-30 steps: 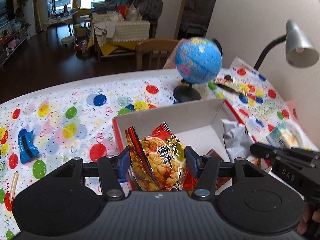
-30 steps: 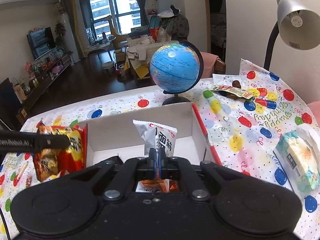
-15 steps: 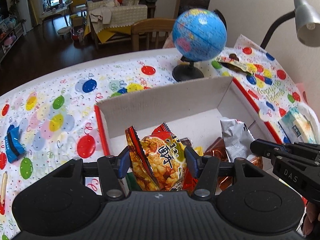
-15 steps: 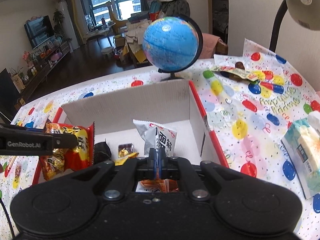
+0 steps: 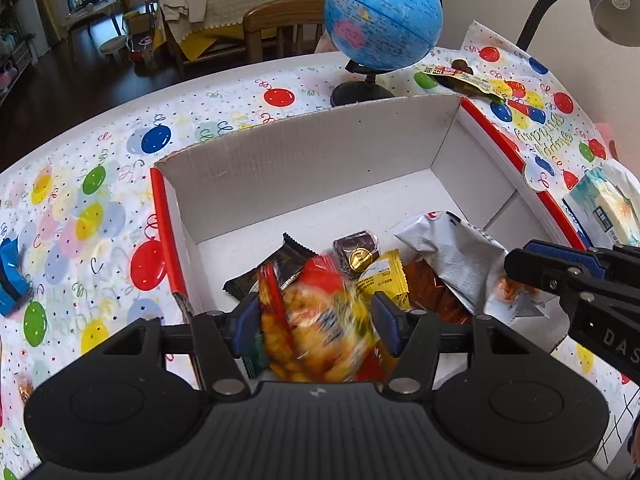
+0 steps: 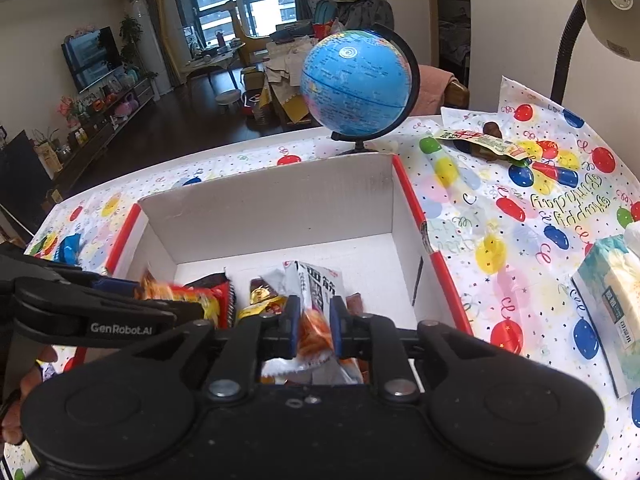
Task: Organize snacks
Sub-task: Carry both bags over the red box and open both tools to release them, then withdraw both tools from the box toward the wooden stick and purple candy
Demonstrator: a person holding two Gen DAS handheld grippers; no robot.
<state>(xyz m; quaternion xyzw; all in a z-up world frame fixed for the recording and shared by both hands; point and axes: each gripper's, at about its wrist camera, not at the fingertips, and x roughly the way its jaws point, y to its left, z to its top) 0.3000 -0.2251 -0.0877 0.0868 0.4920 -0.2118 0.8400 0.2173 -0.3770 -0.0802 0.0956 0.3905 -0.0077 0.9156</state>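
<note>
Drop-off step, both packets over the open cardboard box (image 5: 304, 160), at its near end. Left gripper (image 5: 316, 320) spread apart around the red-and-yellow puffed-snack bag (image 5: 316, 328); bag blurred, sat between the pads with a gap on the right side, looked like mid-release into the box. Right gripper (image 6: 314, 326) also parted, white-and-silver noodle-snack packet (image 6: 320, 288) loose between its fingers, orange lower end showing in the gap. Already in the box: dark wrapper (image 5: 276, 264), brown chocolate with gold seal (image 5: 358, 248), yellow sachet (image 5: 384, 276). Versus 0.5 s ago: left jaws were tight on the bag and the bag was sharp, jaws wider afterwards; right jaws were pinched shut on the packet, then opened; both tools further over the box, more floor visible. Next, probably: lift both clear without snagging the wrappers, then fetch the strays, i.e. blue packet (image 5: 10, 276) at the left edge of the balloon tablecloth (image 5: 100, 160) and green-label snack (image 6: 480, 144) beyond the globe (image 6: 356, 84).
</note>
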